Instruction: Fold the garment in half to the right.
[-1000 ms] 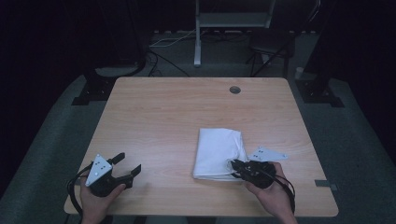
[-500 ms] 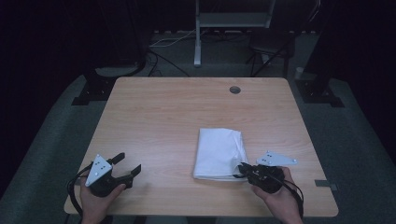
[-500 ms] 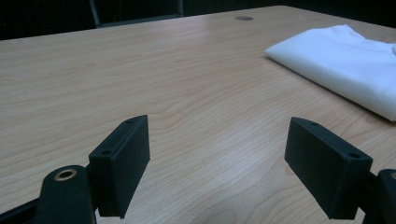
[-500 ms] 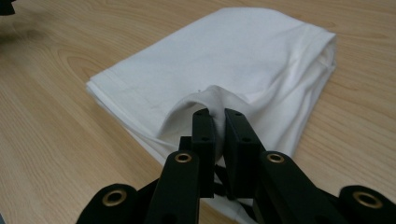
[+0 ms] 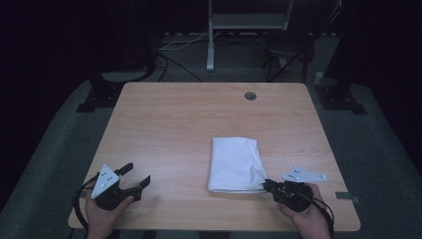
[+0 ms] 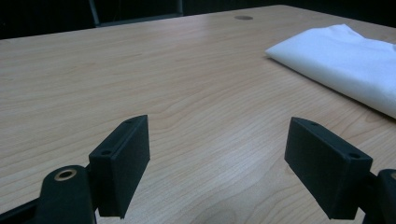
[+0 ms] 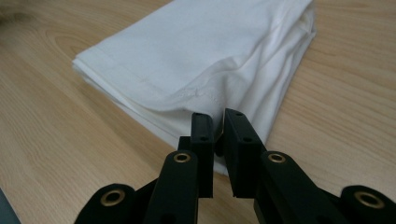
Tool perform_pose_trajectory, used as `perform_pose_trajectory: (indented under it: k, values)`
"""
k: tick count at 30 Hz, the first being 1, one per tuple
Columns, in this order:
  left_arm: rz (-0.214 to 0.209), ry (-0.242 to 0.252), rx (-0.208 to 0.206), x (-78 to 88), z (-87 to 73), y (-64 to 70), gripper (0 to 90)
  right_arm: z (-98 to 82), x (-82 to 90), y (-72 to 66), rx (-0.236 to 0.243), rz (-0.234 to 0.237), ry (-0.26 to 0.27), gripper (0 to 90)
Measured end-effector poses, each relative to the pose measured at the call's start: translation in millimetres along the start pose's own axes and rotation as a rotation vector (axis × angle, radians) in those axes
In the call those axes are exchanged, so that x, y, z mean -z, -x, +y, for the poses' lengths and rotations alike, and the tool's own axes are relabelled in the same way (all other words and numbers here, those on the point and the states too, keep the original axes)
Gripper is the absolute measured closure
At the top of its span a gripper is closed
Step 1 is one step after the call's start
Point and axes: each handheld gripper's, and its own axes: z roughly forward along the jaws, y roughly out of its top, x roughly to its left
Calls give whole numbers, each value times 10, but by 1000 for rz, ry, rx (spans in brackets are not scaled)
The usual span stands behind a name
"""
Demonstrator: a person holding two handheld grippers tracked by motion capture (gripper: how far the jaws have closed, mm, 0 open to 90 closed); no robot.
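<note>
On the near right part of the table: a folded white cloth lies flat, well short of the far edge and right of the table's middle.
Cloth, shape: a neat upright rectangle in the high view, several layers thick, with the stacked edges and a stitched hem showing in the right gripper view.
Cloth, near right corner: this corner is drawn into a small point toward the right gripper, and the fabric there creases toward the jaws.
Right gripper: its jaws are pressed nearly together, pinching that corner of the cloth; in the right gripper view the white fabric runs down into the narrow slit between the two black pads.
Right hand: it grips the tool from the near edge of the table, the grey three-cornered plate tilted off to the right, the cable trailing back over the wrist.
Left gripper: it sits at the near left of the table, well apart from the cloth, jaws spread wide with only bare wood between them, as the left gripper view shows.
Left hand: wrapped round the tool's body at the table's near edge.
Table: pale wood grain, with a round cable hole near the far edge.
Surroundings: dark floor, with a metal stand beyond the table.
</note>
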Motion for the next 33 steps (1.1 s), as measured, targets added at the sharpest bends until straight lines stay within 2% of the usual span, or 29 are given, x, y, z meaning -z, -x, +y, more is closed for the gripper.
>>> perform_pose_trajectory:
  k: [7,10,14,18,22,26,33]
  values:
    - [0,0,-1,-1,0,2,219,-70,62,54,-3,-10,-41,798]
    - [0,-1,-6,-1,0,4,220,-50,127,96,-9,-22,-23,782]
    - [0,-2,-2,-3,1,3,219,79,160,88,-14,-20,27,755]
    - [-1,-4,-4,-4,2,2,219,221,78,16,8,-6,40,737]
    - [-2,-1,0,0,0,-1,219,302,-109,-47,27,9,11,729]
    - [-3,-4,-4,-3,2,0,220,287,-235,-44,28,9,-23,728]
    - [-4,-5,-3,-3,1,0,220,160,-275,46,15,-24,-71,728]
